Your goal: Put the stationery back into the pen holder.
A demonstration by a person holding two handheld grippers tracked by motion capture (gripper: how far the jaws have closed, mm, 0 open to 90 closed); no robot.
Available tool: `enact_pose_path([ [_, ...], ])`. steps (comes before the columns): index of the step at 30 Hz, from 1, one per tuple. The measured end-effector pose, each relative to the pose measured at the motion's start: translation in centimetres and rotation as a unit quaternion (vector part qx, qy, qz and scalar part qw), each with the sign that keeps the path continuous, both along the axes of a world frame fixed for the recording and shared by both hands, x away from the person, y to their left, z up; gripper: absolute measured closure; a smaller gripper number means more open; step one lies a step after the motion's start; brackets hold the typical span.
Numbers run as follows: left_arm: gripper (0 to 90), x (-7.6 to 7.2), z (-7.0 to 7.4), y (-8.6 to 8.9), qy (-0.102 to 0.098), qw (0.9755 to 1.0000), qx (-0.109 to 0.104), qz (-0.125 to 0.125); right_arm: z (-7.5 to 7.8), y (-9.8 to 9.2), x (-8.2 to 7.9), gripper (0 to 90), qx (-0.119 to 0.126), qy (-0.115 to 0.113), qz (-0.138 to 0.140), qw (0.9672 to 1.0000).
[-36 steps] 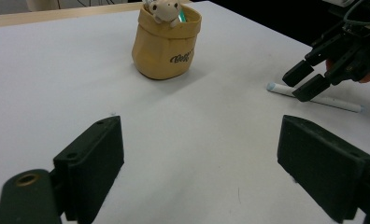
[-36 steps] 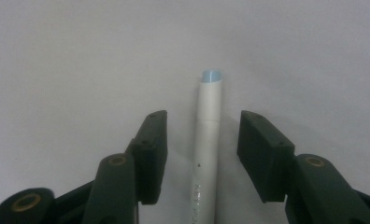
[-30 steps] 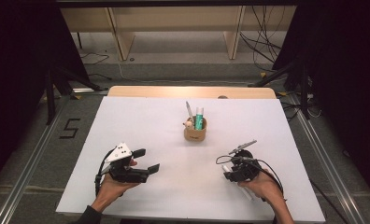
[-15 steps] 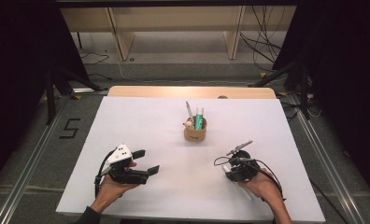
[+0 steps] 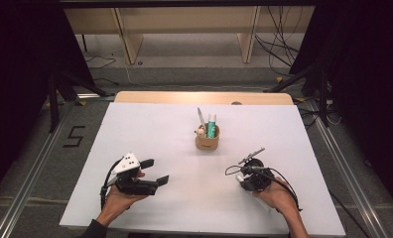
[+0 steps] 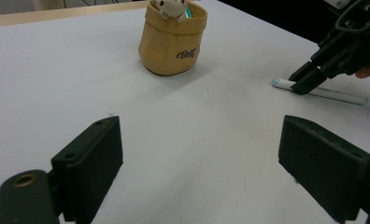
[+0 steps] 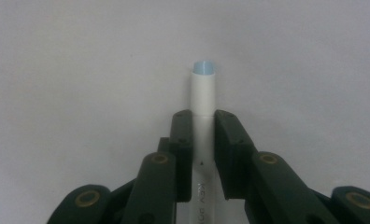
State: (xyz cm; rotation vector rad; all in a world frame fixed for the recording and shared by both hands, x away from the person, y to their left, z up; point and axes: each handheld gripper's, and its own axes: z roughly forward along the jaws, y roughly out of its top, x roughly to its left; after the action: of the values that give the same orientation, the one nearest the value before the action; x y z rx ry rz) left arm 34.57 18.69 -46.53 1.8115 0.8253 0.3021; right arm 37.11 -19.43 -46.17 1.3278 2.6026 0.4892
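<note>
Your right gripper [image 7: 203,154] has just closed its jaws on the slim white pen with a pale blue tip [image 7: 203,93], which lies flat on the white table [image 5: 150,129]. Its long axis runs along the jaws, tip pointing past them. The tan pouch-shaped pen holder [image 5: 207,139] stands up-table to its left. Your left gripper [image 5: 152,171] rests low, jaws wide apart, holding nothing.

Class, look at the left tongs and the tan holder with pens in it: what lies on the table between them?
Nothing: the left gripper view shows bare white table from the open left tongs up to the tan holder.
</note>
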Motion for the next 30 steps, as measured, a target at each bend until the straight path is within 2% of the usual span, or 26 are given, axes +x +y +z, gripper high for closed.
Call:
enact_pose_path([
  [5, 13.6, 0.1, -0.1, 0.1, 0.001, 1.0, -0.003, 0.004, 0.1, -0.3, 0.0, 78.7, 0.018, -0.004, 0.009, 0.9998],
  [10, 13.8, 0.2, -0.1, 0.4, 0.003, 0.9999, -0.008, 0.008, 0.8, -0.8, -0.1, 78.8, 0.041, -0.028, 0.005, 0.9988],
  [11, 13.9, 0.2, -0.1, 0.4, 0.003, 0.9999, -0.01, 0.008, 1.1, -1.0, -0.1, 78.8, 0.056, -0.041, 0.004, 0.9976],
  [17, 13.9, 0.3, -0.2, 0.5, 0.006, 0.9999, -0.011, 0.01, 2.4, -1.6, 0.0, 78.8, 0.101, -0.092, -0.003, 0.9906],
  [21, 13.9, 0.3, -0.2, 0.5, 0.008, 0.9998, -0.012, 0.011, 3.5, -2.0, 0.4, 78.8, 0.136, -0.139, -0.014, 0.9808],
  [26, 13.9, 0.2, -0.2, 0.6, 0.01, 0.9998, -0.015, 0.013, 5.1, -2.0, 1.0, 78.8, 0.183, -0.195, -0.035, 0.963],
  [30, 13.9, 0.2, -0.2, 0.7, 0.011, 0.9997, -0.015, 0.013, 6.1, -1.3, 1.8, 78.7, 0.204, -0.231, -0.041, 0.9504],
])
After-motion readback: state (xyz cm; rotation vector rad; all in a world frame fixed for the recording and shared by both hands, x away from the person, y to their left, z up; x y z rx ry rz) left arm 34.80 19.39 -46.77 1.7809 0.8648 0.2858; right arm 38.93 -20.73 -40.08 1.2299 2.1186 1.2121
